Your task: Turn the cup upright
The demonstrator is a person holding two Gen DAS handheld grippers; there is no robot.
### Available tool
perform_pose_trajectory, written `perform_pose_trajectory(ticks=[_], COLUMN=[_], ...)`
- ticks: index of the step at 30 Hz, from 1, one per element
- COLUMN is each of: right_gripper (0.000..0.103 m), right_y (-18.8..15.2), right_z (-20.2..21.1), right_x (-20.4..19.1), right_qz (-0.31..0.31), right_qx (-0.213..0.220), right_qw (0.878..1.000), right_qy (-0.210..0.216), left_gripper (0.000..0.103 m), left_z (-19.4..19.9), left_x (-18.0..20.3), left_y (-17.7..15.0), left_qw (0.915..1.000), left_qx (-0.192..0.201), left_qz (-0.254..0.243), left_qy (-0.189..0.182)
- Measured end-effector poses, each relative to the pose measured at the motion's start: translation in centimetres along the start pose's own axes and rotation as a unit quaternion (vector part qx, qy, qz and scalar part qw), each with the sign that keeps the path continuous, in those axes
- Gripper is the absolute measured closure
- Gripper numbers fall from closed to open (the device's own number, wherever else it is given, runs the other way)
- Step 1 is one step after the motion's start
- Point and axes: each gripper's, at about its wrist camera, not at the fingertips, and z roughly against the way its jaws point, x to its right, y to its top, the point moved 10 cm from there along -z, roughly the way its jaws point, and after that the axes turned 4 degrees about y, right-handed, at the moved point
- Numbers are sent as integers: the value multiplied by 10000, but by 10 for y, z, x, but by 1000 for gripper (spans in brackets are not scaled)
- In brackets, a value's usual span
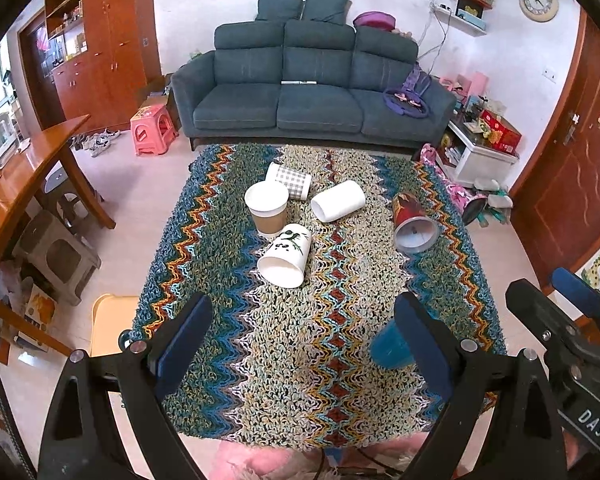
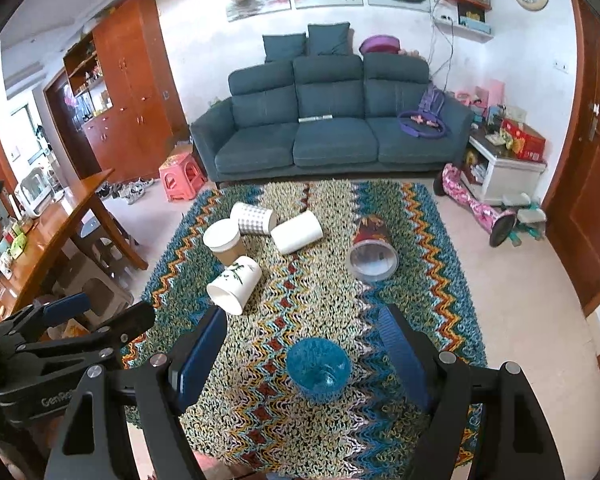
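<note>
Several cups sit on a zigzag rug (image 1: pixel 260 340). A blue cup (image 2: pixel 318 369) stands upright, mouth up, between my open right gripper's (image 2: pixel 306 320) fingers; in the left wrist view the blue cup (image 1: pixel 390 349) is half hidden behind the right finger. A panda cup (image 1: pixel 286 254) (image 2: pixel 235 282), a plain white cup (image 1: pixel 338 201) (image 2: pixel 297 233), a checked cup (image 1: pixel 289 180) (image 2: pixel 254 219) and a red cup (image 1: pixel 413 224) (image 2: pixel 373 249) lie on their sides. A brown paper cup (image 1: pixel 267 210) (image 2: pixel 224 242) stands upright. My left gripper (image 1: pixel 304 306) is open and empty.
A blue sofa (image 1: pixel 312 92) stands behind the rug. A wooden table (image 1: pixel 20 184) and grey stools (image 1: pixel 56 254) are at the left. A pink stool (image 1: pixel 153 130) is by the sofa. A white cabinet (image 1: pixel 480 156) and wooden door (image 1: pixel 572 184) are at the right.
</note>
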Motion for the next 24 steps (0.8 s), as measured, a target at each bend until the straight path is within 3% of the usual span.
perform_pose_trajectory(ticks=[9,24], right_gripper=[24,24], right_y=[8,9], right_z=[10,11], right_x=[-4,-5], right_qz=[111,126], right_qx=[130,136], right_qw=[9999,9998], right_qy=[-1,-43], left_gripper=[9,9], left_z=[12,13], left_x=[-1,2], left_y=[7,10], left_qw=[9996,9996], left_qx=[233,226], left_qz=[24,23], left_qy=[164,155])
